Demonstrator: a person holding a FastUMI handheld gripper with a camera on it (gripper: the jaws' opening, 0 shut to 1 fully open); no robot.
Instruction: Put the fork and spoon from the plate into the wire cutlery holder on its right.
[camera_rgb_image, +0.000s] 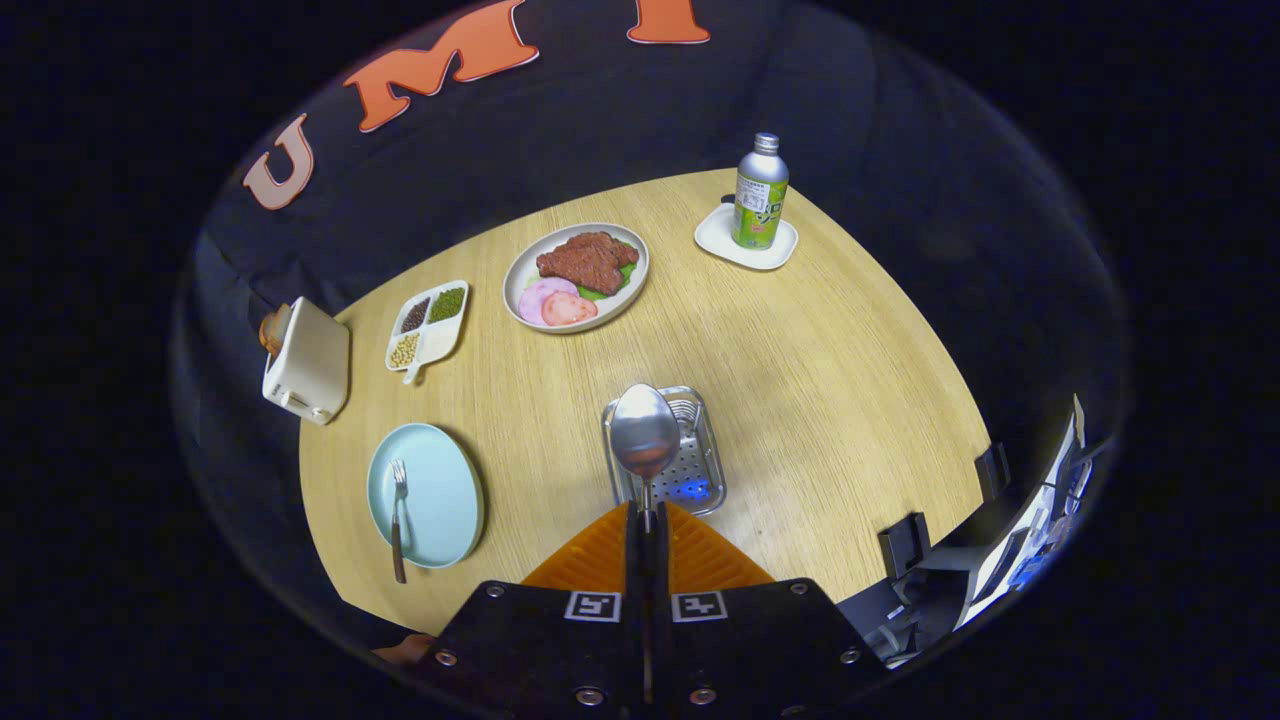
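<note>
the gripper (647, 520) is pinching the spoon (645, 432) by its handle, fingers closed, hanging it over the wire cutlery holder (700, 470), seemingly needing lowering and release while the fork (398, 520) is lying on the plate (440, 495).

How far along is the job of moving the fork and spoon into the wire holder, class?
Nothing is in the wire cutlery holder yet. In hand: the tongs are shut on the spoon, held with its bowl over the holder. Left: lowering and releasing the spoon, then fetching the fork, which lies on the blue plate beside the holder.
</note>
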